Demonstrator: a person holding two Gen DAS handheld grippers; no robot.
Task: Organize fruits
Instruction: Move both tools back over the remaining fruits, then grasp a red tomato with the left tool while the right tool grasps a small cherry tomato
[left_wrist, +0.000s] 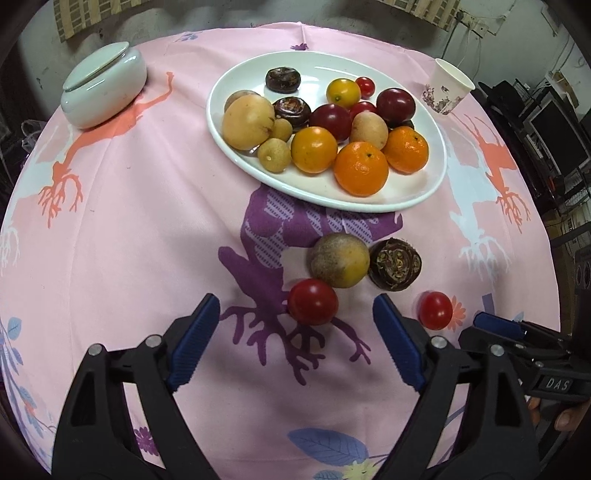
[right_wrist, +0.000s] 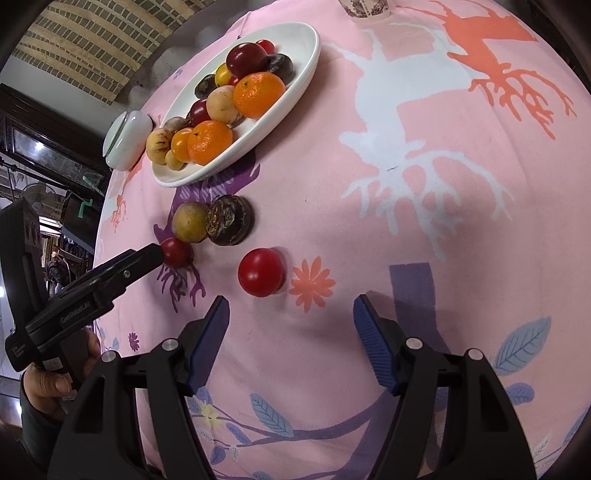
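A white oval plate (left_wrist: 413, 192) holds several fruits: oranges, dark red plums, yellow and brown ones. Four pieces lie loose on the pink cloth: a yellow-brown round fruit (left_wrist: 339, 259), a dark brown chestnut-like one (left_wrist: 395, 264) and two red tomatoes. My left gripper (left_wrist: 295, 300) is open, its tips either side of the nearer tomato (left_wrist: 313, 301) without touching it. In the right wrist view one of its fingers (right_wrist: 144, 258) reaches that tomato (right_wrist: 177, 252). My right gripper (right_wrist: 291, 300) is open and holds nothing, just short of the other tomato (right_wrist: 261, 272).
A lidded white bowl (left_wrist: 103, 88) stands at the far left and a paper cup (left_wrist: 447, 90) at the far right of the plate. The round table's cloth drops off at the edges. A hand (right_wrist: 44, 384) holds the left gripper's handle.
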